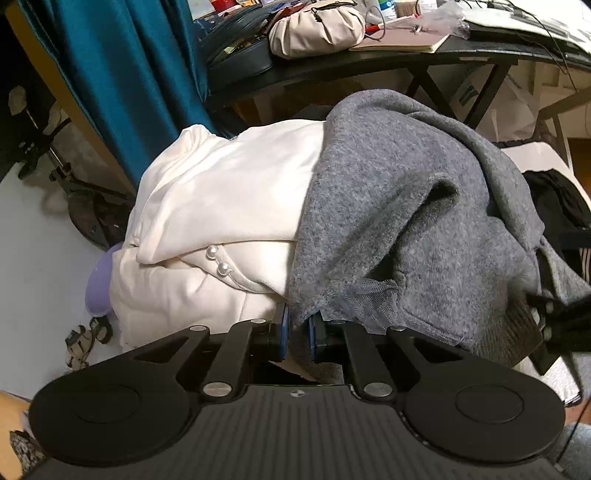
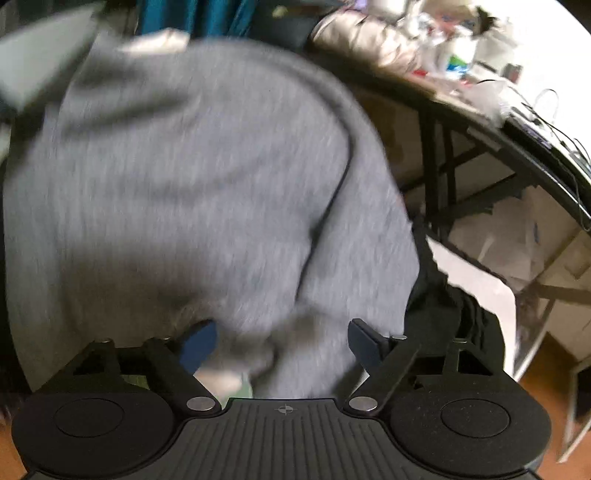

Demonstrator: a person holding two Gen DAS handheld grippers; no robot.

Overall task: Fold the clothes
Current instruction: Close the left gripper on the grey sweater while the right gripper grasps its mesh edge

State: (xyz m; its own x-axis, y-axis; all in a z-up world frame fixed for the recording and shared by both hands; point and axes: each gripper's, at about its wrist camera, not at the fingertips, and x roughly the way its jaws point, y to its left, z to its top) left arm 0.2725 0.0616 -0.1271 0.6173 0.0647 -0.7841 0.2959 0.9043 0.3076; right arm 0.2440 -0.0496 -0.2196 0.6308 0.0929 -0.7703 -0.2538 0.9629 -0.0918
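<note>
A grey fleece garment (image 1: 406,221) lies rumpled over a pile of clothes, beside a cream garment (image 1: 229,206) with pearl buttons. My left gripper (image 1: 297,330) is shut on the grey garment's lower edge, the cloth pinched between its blue pads. The right gripper shows at the right edge of the left wrist view (image 1: 554,317), against the garment's ribbed hem. In the blurred right wrist view the grey garment (image 2: 207,192) fills the frame, and my right gripper (image 2: 282,341) is open with grey cloth bunched between its spread fingers.
A black desk (image 1: 369,62) crowded with a beige bag (image 1: 317,27), a notebook and cables stands behind the pile. A teal curtain (image 1: 129,74) hangs at the left. Dark clothes (image 1: 557,210) lie at the right. A purple item (image 1: 99,284) and sandals sit on the floor at the left.
</note>
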